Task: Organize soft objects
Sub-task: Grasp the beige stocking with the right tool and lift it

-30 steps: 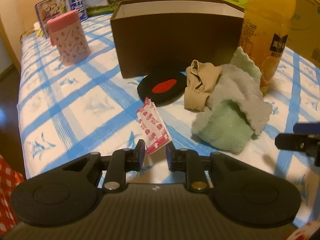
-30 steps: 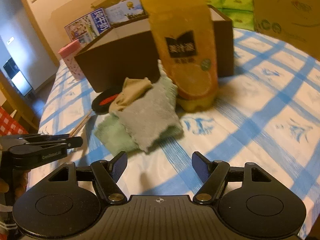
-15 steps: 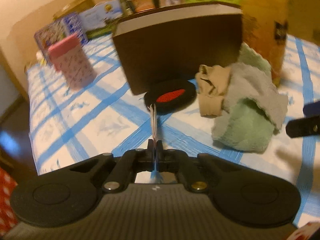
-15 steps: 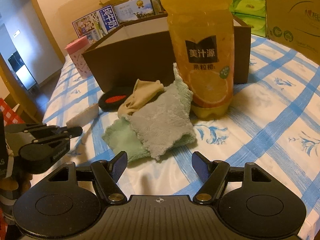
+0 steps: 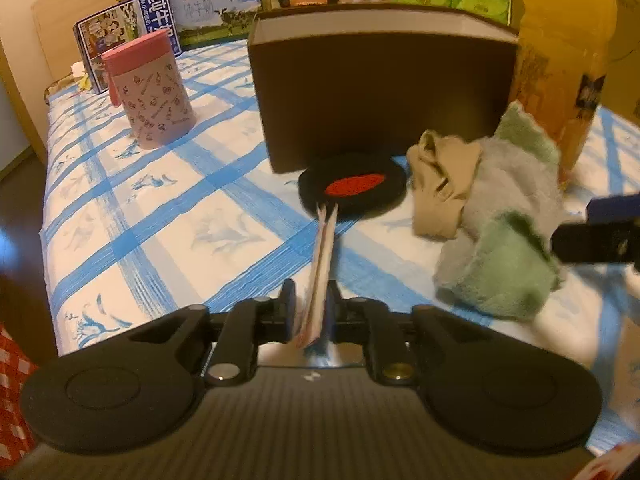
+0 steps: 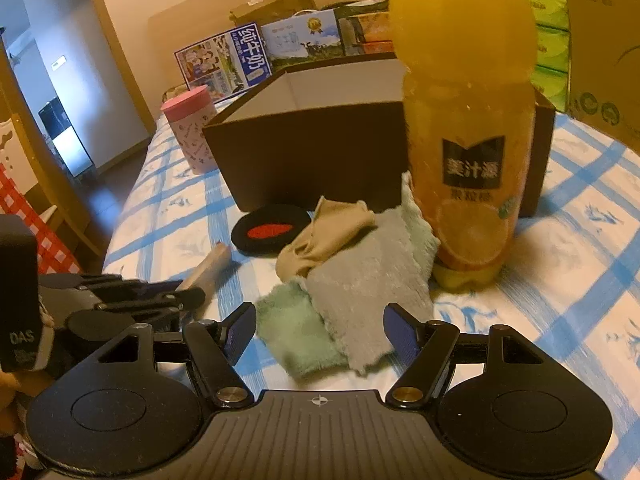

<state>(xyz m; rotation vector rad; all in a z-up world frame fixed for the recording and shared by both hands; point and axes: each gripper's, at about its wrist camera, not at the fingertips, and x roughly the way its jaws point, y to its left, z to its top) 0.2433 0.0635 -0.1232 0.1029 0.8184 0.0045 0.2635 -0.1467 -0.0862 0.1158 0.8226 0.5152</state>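
My left gripper (image 5: 311,308) is shut on a thin red-and-white patterned packet (image 5: 323,256), held edge-on above the bedspread; the packet also shows in the right wrist view (image 6: 210,270). A grey and green towel (image 5: 508,240) lies to the right with a beige cloth (image 5: 440,184) on its left part. A black round pad with a red centre (image 5: 354,188) lies against the brown box (image 5: 380,92). My right gripper (image 6: 318,330) is open and empty, just in front of the towel (image 6: 360,292).
An orange juice bottle (image 6: 468,128) stands right behind the towel. A pink lidded canister (image 5: 150,92) stands at the left. The brown box (image 6: 320,136) is open on top. Cartons and boxes line the far edge. The bed edge drops off at the left.
My left gripper closed on the patterned packet and lifted it edge-on off the bedspread. My right gripper stayed open and moved closer to the towel.
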